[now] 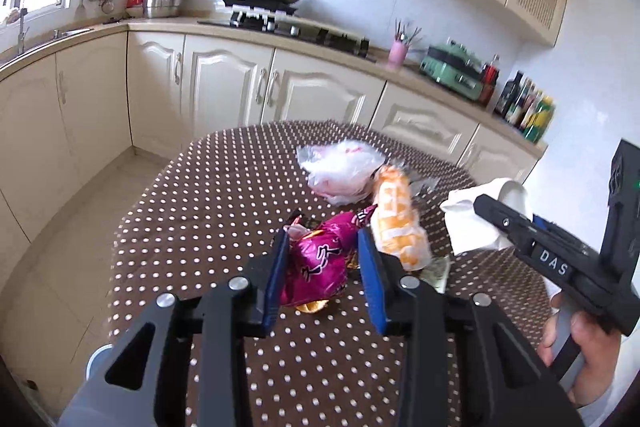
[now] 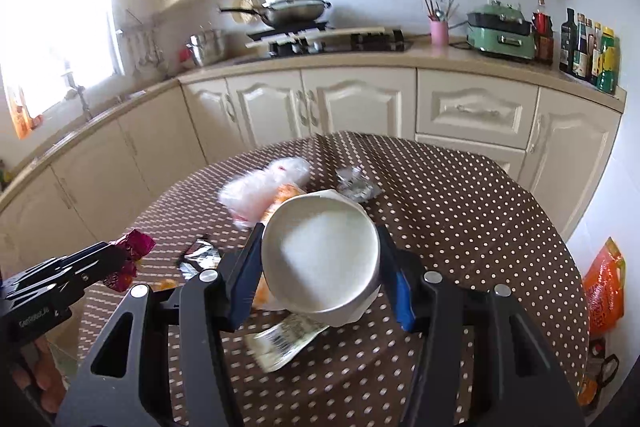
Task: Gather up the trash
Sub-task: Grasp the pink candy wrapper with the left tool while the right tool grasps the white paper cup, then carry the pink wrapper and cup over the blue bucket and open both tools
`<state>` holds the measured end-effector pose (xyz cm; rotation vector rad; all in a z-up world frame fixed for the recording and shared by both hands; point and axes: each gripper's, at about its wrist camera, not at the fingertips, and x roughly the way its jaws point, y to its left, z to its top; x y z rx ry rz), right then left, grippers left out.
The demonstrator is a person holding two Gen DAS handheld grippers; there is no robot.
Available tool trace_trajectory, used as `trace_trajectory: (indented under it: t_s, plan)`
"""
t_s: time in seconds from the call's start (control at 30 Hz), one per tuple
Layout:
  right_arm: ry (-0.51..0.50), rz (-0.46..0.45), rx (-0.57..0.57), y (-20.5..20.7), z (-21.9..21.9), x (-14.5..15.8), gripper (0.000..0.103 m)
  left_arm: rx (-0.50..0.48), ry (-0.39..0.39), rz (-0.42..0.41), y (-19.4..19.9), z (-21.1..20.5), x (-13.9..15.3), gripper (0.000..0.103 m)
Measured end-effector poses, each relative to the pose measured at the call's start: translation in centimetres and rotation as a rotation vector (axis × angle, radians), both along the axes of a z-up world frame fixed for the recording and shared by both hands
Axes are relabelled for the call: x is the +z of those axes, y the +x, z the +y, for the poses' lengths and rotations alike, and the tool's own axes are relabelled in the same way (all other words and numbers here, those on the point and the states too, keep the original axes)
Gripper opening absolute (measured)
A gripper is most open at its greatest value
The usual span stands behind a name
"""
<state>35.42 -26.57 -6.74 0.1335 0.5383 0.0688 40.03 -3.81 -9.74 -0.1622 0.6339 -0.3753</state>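
Note:
My left gripper [image 1: 323, 237] is shut on a crumpled magenta foil wrapper [image 1: 320, 263], held just above the polka-dot table [image 1: 224, 195]. In the right wrist view my right gripper [image 2: 320, 233] is shut on a white paper cup [image 2: 320, 255], its blue pads pressing both sides and its mouth facing the camera. There the left gripper [image 2: 116, 251] with the magenta wrapper [image 2: 136, 245] shows at the left edge. On the table lie an orange wrapper [image 1: 396, 219], a clear plastic bag [image 1: 340, 167], a barcoded wrapper [image 2: 284, 339], a silver wrapper [image 2: 356, 185] and a black-and-silver wrapper [image 2: 200, 255].
Cream kitchen cabinets [image 2: 356, 107] run behind the round table, with a stove and wok [image 2: 296, 11], a green appliance [image 2: 500, 35] and bottles [image 2: 592, 51] on the counter. An orange bag [image 2: 604, 291] sits on the floor to the table's right. A hand [image 1: 580, 335] grips the right tool's handle.

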Motion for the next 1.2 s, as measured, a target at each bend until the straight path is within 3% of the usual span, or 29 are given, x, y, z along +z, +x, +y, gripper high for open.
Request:
trace_trajectory:
  t_s: [0.3,0.57,0.87,1.2]
  plan:
    - [0.048,-0.092,0.197,-3.4,6.4,3.9,0.051,0.061,-0.067,-0.046,-4.5,5.4,2.0,0.032]
    - [0.059,-0.055,0.422,-3.7,16.3,3.5,0.051,0.202,-0.092,-0.058,-8.9,13.5,1.9,0.032]
    - [0.057,0.072,0.652,-3.2,29.7,-0.9,0.051,0.396,-0.097,0.039,-12.1,24.2,-3.0,0.032]
    - [-0.040,0.274,0.758,-1.5,40.9,-10.7,0.051,0.560,-0.087,0.228,-11.9,32.6,-12.5,0.032]
